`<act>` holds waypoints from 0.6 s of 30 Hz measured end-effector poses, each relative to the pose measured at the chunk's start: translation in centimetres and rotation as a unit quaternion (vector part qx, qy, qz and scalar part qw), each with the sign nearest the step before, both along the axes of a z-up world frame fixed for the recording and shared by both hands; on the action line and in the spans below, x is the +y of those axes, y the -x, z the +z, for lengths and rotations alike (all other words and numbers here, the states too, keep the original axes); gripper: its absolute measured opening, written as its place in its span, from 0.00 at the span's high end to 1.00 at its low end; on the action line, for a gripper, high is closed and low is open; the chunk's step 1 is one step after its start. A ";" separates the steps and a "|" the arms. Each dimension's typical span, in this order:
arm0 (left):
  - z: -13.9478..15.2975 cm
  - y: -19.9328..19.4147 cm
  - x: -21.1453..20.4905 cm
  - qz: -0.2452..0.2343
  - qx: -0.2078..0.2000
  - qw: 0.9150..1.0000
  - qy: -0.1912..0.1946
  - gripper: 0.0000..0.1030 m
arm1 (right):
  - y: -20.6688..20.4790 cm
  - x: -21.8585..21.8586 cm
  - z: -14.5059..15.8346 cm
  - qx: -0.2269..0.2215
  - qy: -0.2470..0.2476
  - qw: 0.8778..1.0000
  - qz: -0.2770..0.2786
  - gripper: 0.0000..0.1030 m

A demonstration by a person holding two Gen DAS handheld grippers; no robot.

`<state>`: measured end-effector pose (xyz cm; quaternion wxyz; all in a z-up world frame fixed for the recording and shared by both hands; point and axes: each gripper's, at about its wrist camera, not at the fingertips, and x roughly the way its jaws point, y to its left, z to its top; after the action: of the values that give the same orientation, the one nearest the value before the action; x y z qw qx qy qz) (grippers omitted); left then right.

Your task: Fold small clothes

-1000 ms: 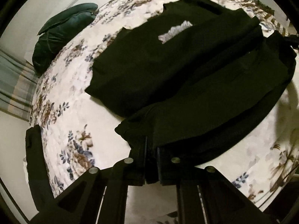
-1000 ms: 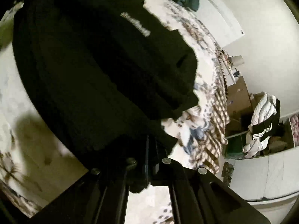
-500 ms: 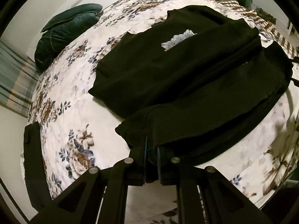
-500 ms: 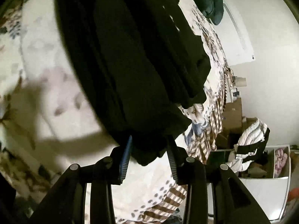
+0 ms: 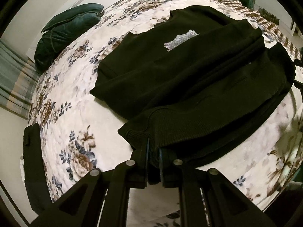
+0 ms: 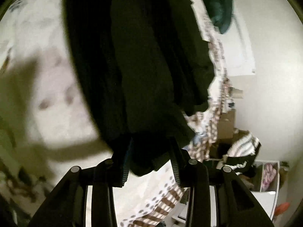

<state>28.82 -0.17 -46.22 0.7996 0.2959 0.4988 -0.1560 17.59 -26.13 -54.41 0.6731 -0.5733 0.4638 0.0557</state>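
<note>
Left wrist: left gripper point(image 5: 153, 162) clamped on black garment point(image 5: 189, 79) hem; right gripper point(image 6: 150, 162) apart, garment edge between.

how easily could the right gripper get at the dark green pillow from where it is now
Probably not easily. The right gripper sits at the near corner of the black sweater, open around its edge, while the dark green pillow lies far across the floral bedspread. Nothing blocks the way, but the person would need to lean or step.

No legible text on sweatshirt point(image 5: 170, 71)
</note>
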 end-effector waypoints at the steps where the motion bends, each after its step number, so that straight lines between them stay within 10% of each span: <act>1: 0.0 0.0 0.1 0.000 0.001 1.000 0.001 0.93 | 0.3 0.0 -0.1 0.002 0.006 1.000 0.005 0.62; 14: -0.7 0.1 0.2 0.001 0.006 1.000 0.001 0.93 | -1.0 -0.4 -1.8 -0.020 0.047 0.999 0.011 0.62; 18: -0.5 0.1 0.3 -0.002 0.003 1.000 0.002 0.93 | -1.8 -0.9 -0.1 -0.021 0.000 0.999 -0.026 0.86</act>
<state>28.68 0.11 -46.76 0.7984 0.2944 0.5004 -0.1594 19.42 -27.08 -54.49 0.6842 -0.5618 0.4644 0.0260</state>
